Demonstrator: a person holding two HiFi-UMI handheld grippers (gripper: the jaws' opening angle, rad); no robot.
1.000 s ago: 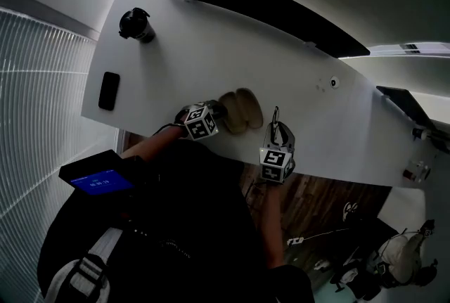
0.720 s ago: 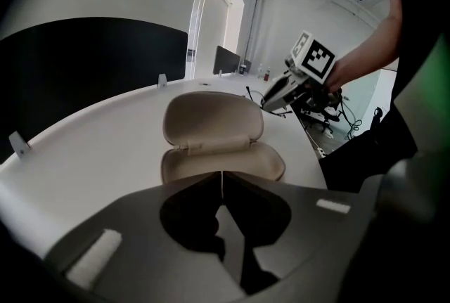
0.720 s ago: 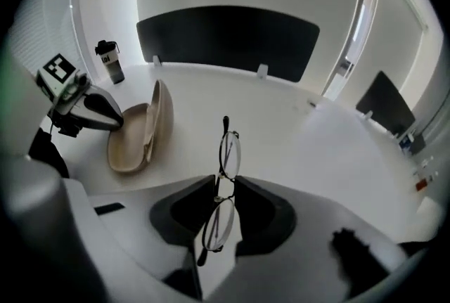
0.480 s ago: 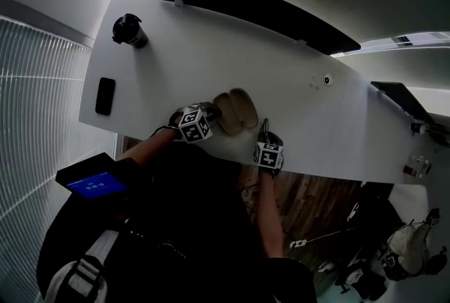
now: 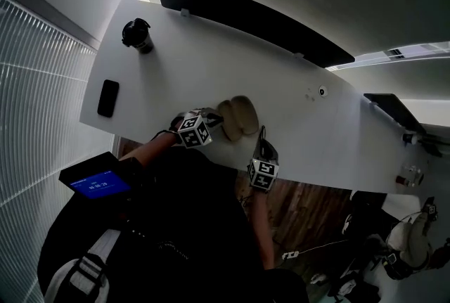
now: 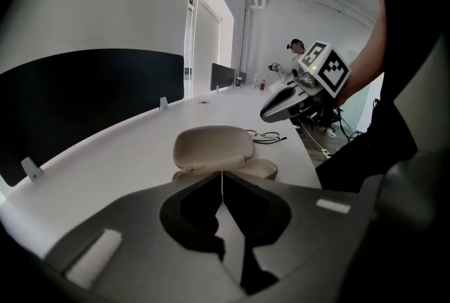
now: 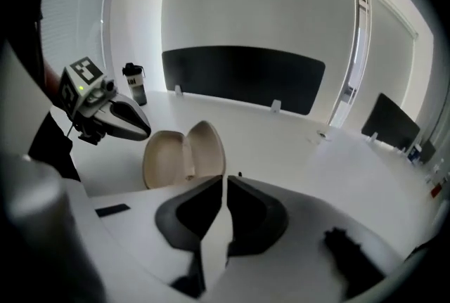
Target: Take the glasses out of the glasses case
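The glasses case lies open on the white tabletop, its beige lid propped up and both halves showing empty. The glasses are already out and rest on the tabletop just beyond the case, toward the near edge. The right hand-held gripper hangs above them; its jaws have just been closing and stand nearly pressed together with nothing between them. The left hand-held gripper points at the near side of the case, its jaws pressed together on nothing. The glasses look thin-rimmed and wiry, so I judge them light, springy and easy to bend or scratch. If they need shifting, a gentle pinch on a temple arm or the bridge seems safest, keeping off the lenses. The case looks like a stiff, smooth shell, likely to slide if nudged.
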